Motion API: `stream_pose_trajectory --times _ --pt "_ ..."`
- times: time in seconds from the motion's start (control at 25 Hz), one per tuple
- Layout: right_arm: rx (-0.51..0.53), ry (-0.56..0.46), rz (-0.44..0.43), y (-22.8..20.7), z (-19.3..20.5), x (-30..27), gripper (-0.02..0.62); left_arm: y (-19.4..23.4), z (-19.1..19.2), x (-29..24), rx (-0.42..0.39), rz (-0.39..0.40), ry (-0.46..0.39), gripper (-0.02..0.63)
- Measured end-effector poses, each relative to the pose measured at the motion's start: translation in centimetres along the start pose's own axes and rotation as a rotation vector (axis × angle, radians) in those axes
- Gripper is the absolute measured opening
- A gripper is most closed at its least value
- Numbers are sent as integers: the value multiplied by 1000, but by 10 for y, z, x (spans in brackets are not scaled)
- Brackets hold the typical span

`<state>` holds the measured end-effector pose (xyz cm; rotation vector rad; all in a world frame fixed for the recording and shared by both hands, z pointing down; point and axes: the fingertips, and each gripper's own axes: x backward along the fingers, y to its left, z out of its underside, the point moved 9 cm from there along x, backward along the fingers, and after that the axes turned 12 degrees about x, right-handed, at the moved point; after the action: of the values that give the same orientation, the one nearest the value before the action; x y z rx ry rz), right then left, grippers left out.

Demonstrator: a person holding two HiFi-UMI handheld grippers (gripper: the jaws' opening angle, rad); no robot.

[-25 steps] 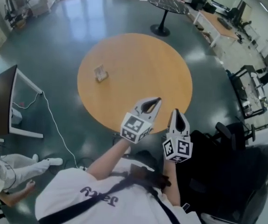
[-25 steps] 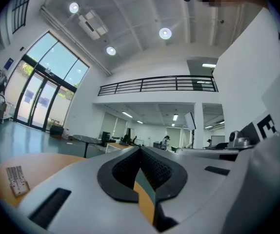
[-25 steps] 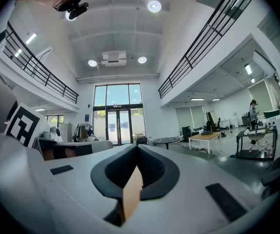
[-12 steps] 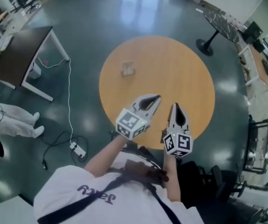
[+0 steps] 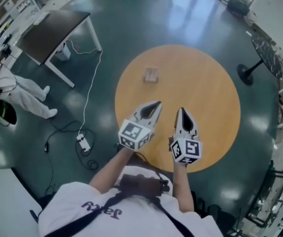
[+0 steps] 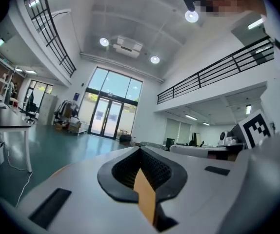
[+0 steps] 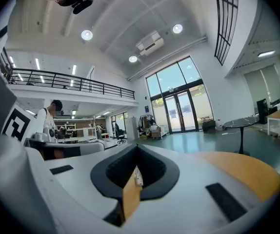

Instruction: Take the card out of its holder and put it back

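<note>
Hovering over the near rim of the table, the left gripper [image 5: 157, 104], a pale grey two-jaw tool with a black-lined throat and a square-marker cube at its rear, has its jaws pressed tip to tip with nothing between them. The left gripper view shows only the hall beyond the tips. The right gripper [image 5: 182, 111], of the same build, hangs just beside it, likewise clenched and empty.

Both are well apart from the small pale card holder [image 5: 151, 74], which stands alone on the far left part of the round orange wooden table [image 5: 213, 100]. The card seems to be in it, though it is too small here to tell card from holder.

The likeliest trouble, as I judge it:
- **Closed jaws.** If either gripper arrives without opening first, the tips would shove or topple the card holder instead of taking the card.
- **A light, loose stand.** The holder looks free-standing. A pull on the card with one gripper alone could lift or drag the whole thing, unless the other gripper steadies the base.
- **A thin card.** A pinch near its edge may slip, and a hard squeeze may bend it.
- **A long reach.** Leaning across the table makes the aim less steady, which could spoil both the grasp and the return to the slot.
</note>
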<state>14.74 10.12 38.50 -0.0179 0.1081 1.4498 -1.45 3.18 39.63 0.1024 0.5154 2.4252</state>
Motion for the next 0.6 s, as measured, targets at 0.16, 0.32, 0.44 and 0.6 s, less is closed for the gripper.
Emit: stream_pose_trajectory --times 0.16,0.32,0.44,0.6 --pt "-19 9 -41 -9 6 -23 21 10 4 -1 20 -40 -5 11" --pt "-10 19 -105 2 10 -60 23 36 2 6 13 -96 0 11" --pt "-10 41 -135 11 20 -79 23 60 7 5 34 -129 19 11" --pt "2 99 -159 20 36 -93 23 93 19 -7 70 -154 54 11"
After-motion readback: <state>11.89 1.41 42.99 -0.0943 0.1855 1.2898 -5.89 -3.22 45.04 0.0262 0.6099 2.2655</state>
